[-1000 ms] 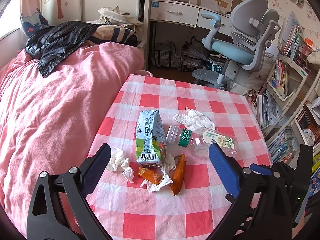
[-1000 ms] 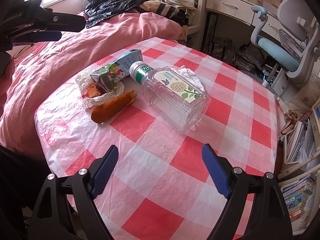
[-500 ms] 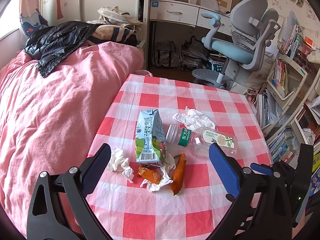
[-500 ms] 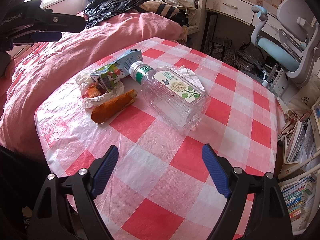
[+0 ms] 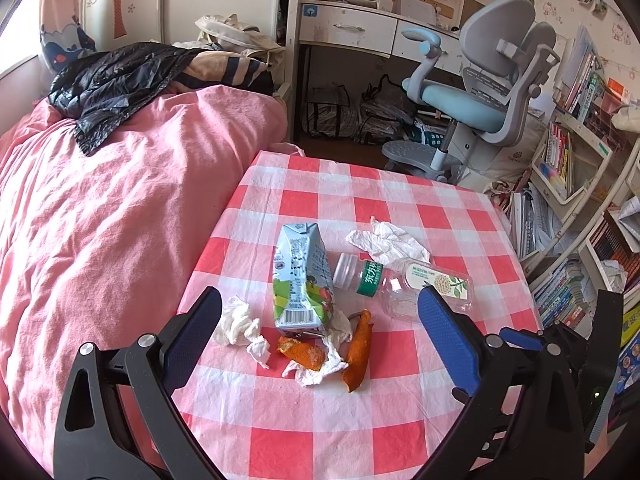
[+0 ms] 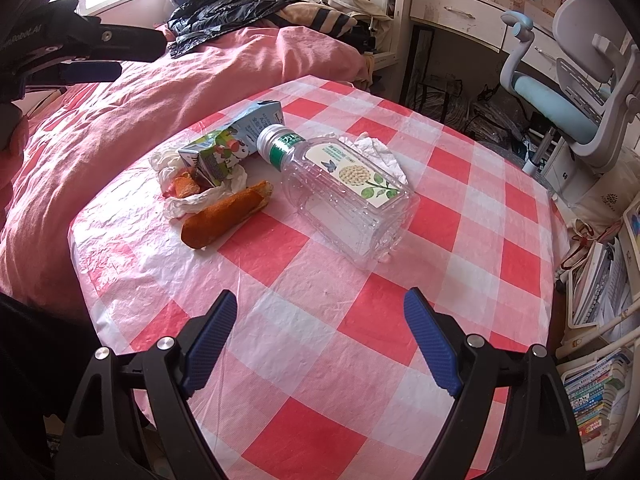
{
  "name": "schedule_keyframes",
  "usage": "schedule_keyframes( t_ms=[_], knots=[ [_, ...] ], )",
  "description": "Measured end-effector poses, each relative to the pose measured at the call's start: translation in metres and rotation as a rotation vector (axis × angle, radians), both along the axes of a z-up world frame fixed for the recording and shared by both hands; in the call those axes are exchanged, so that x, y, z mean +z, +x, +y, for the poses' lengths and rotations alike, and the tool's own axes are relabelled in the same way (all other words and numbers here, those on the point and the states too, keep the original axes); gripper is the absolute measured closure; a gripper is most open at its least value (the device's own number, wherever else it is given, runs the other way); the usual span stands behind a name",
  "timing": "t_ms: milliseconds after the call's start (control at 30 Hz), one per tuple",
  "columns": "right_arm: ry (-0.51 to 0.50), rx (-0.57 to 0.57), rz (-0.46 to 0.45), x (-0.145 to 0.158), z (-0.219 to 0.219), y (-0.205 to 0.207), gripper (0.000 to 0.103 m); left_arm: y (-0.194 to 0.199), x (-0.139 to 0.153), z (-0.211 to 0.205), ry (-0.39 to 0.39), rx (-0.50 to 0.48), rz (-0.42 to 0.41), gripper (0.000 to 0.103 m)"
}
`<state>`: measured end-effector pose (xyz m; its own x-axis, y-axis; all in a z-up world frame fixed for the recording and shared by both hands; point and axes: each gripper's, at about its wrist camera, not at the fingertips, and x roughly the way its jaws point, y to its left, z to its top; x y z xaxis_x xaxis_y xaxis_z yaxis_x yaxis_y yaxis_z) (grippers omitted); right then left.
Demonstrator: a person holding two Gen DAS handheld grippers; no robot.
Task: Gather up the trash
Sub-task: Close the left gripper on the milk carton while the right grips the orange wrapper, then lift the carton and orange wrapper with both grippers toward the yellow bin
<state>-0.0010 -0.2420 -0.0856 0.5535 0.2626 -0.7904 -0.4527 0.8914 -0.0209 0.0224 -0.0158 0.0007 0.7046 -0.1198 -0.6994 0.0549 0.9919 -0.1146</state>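
Trash lies on a red-and-white checked table [image 5: 400, 420]: a blue-green drink carton [image 5: 300, 280] on its side, a clear plastic bottle [image 5: 404, 284] with a green label, two orange peel pieces [image 5: 358, 350], and crumpled white tissues [image 5: 240, 326] [image 5: 390, 240]. The right wrist view shows the bottle [image 6: 344, 196], the carton [image 6: 232, 144] and a peel [image 6: 226, 214]. My left gripper [image 5: 320, 308] is open and empty, above the pile. My right gripper [image 6: 320, 312] is open and empty, short of the bottle.
A bed with a pink cover [image 5: 100, 220] adjoins the table's left side, with a black jacket [image 5: 108, 80] on it. A grey-blue desk chair [image 5: 480, 92] and a desk stand beyond. Bookshelves [image 5: 580, 240] crowd the right side.
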Motion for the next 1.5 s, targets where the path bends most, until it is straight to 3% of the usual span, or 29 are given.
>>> schedule_keyframes(
  t_ms=[300,400,467,533,900,1100,1200,1267,1367,1500],
  knots=[
    [0.104,-0.037,-0.052,0.016,0.01,0.013,0.021,0.014,-0.014,0.081,-0.162,0.15,0.058,0.008],
    [0.141,-0.036,-0.038,0.014,0.019,0.021,0.026,0.019,-0.017,0.078,-0.138,0.135,0.071,0.009],
    [0.179,-0.029,0.0,0.008,0.027,0.03,0.039,0.019,-0.021,0.071,-0.099,0.114,0.078,0.011],
    [0.204,-0.019,0.032,0.002,0.036,0.038,0.045,0.024,-0.027,0.067,-0.063,0.111,0.094,0.011],
    [0.203,-0.011,0.15,-0.029,0.074,0.069,0.052,0.075,-0.058,0.042,-0.003,0.056,0.214,0.013],
    [0.184,0.014,0.189,-0.035,0.065,0.072,0.072,0.094,-0.077,0.015,0.054,0.016,0.258,0.013],
    [0.128,0.04,0.18,-0.034,0.059,0.066,0.074,0.102,-0.086,0.01,0.087,0.004,0.279,0.026],
    [0.104,0.053,0.18,-0.033,0.052,0.062,0.074,0.106,-0.092,0.012,0.046,-0.028,0.304,0.056],
    [0.12,0.065,0.204,-0.033,0.037,0.06,0.072,0.104,-0.089,0.023,-0.001,-0.009,0.303,0.056],
    [0.14,0.06,0.212,-0.031,0.024,0.055,0.065,0.092,-0.067,0.035,-0.055,0.015,0.24,0.056]
  ],
)
